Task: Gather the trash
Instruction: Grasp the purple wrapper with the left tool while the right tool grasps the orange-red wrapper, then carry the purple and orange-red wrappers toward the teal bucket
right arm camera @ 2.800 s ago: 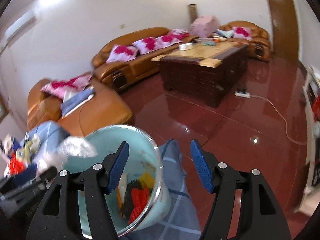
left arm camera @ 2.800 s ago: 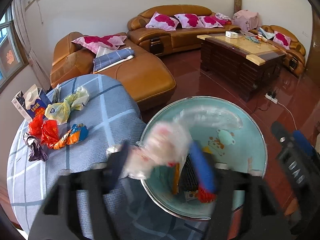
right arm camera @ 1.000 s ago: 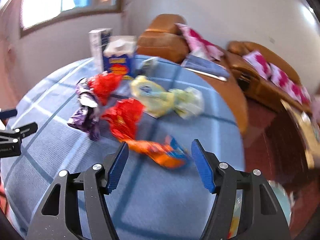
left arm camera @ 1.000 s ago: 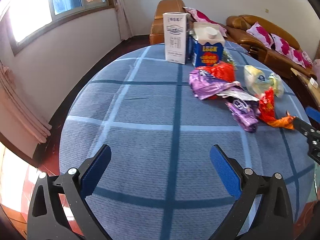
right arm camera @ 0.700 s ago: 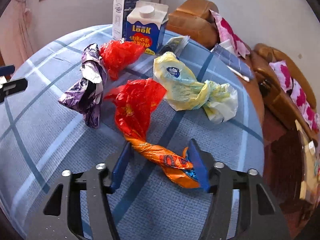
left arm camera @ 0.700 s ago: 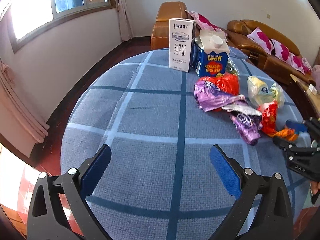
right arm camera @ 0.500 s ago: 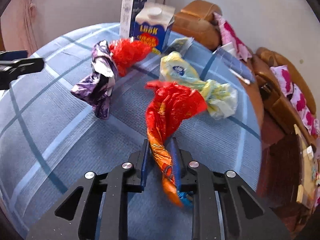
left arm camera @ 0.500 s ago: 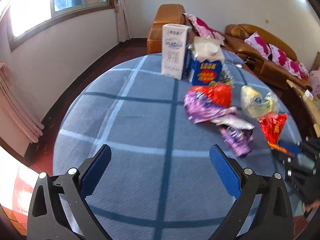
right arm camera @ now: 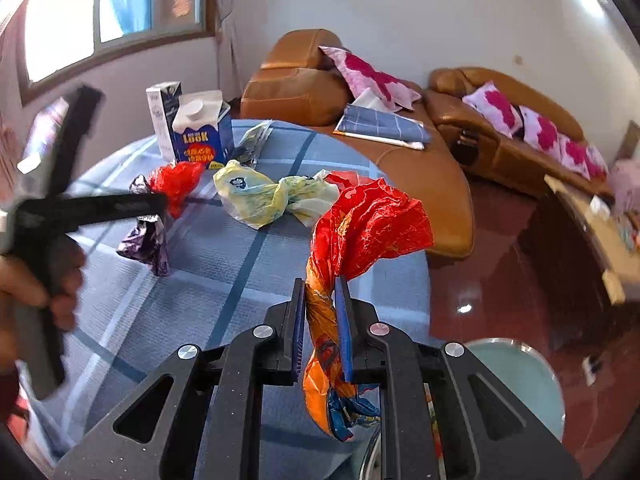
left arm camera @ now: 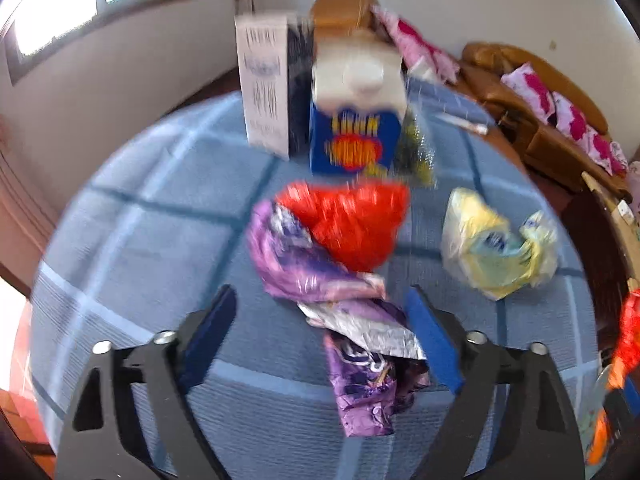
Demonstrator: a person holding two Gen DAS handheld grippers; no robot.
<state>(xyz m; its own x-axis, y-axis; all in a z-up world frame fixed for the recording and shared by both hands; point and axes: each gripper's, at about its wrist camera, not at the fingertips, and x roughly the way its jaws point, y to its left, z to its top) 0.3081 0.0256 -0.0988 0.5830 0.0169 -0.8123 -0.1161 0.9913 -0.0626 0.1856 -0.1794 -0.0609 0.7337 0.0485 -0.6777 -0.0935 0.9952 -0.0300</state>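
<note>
While my right gripper (right arm camera: 320, 320) has its jaws pressed nearly together on the twisted neck of the red-and-orange wrapper (right arm camera: 360, 224), I hold it lifted off the blue checked tablecloth (right arm camera: 224, 264), with its crumpled red head fanned out above the fingers and the orange-blue tail dangling below. It looks feather-light, crinkly film, so weight is no worry; slip is, and I judge the twisted neck the best hold because the layers are bunched there. The pale green bin (right arm camera: 516, 376) sits just off the table edge to my lower right, near enough for a short swing. My left gripper (left arm camera: 320, 336) is spread wide, holding nothing, its blue pads on either side of the purple foil wrapper (left arm camera: 352, 344), which lies flat on the cloth with the red crumpled bag (left arm camera: 352, 220) touching its far end. That foil will be soft and slick and will probably collapse under the pads, so I would close across its thick middle fold, low to the cloth, rather than on a loose flap. The left view is blurred, so I cannot tell whether the pads touch it. Further back the yellow plastic bag (left arm camera: 496, 248) lies apart, and the blue carton (left arm camera: 356, 120) and white carton (left arm camera: 266, 88) stand upright side by side.
</note>
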